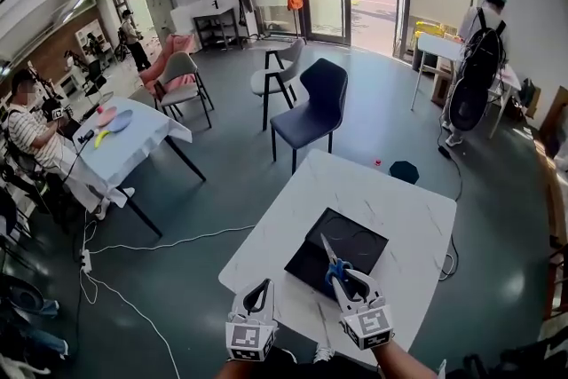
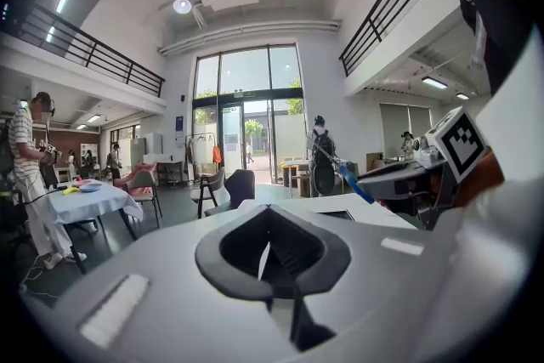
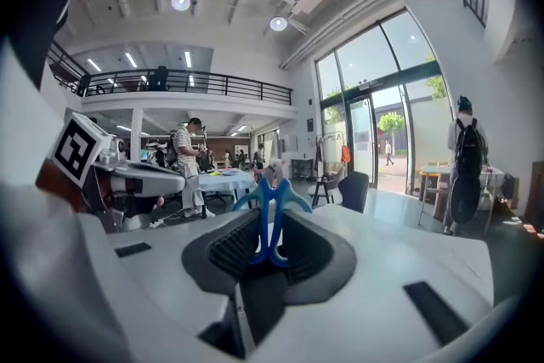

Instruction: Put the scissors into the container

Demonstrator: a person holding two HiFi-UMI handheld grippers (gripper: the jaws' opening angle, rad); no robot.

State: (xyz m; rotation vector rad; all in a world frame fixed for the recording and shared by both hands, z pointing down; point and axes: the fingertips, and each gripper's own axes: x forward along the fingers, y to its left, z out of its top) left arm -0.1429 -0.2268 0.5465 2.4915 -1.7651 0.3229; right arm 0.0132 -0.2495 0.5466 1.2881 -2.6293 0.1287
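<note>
The scissors (image 1: 332,262) have blue handles and pale blades. My right gripper (image 1: 343,276) is shut on them at the handles, and the blades point away over the black square container (image 1: 359,237). That container lies on the white marble-look table (image 1: 390,191), just ahead of the gripper. In the right gripper view the blue handles (image 3: 270,221) stand upright between the ribbed pads of the right gripper (image 3: 270,244). My left gripper (image 1: 260,287) hovers at the table's near edge, left of the container, with its jaws together and nothing in them. The left gripper view shows its closed jaws and the scissors (image 2: 350,180) off to the right.
A dark blue chair (image 1: 312,108) and a grey chair (image 1: 277,77) stand beyond the table. A cloth-covered table (image 1: 124,142) with a seated person is at the left. White cables (image 1: 164,244) run across the floor. A person with a backpack (image 1: 479,67) stands at the far right.
</note>
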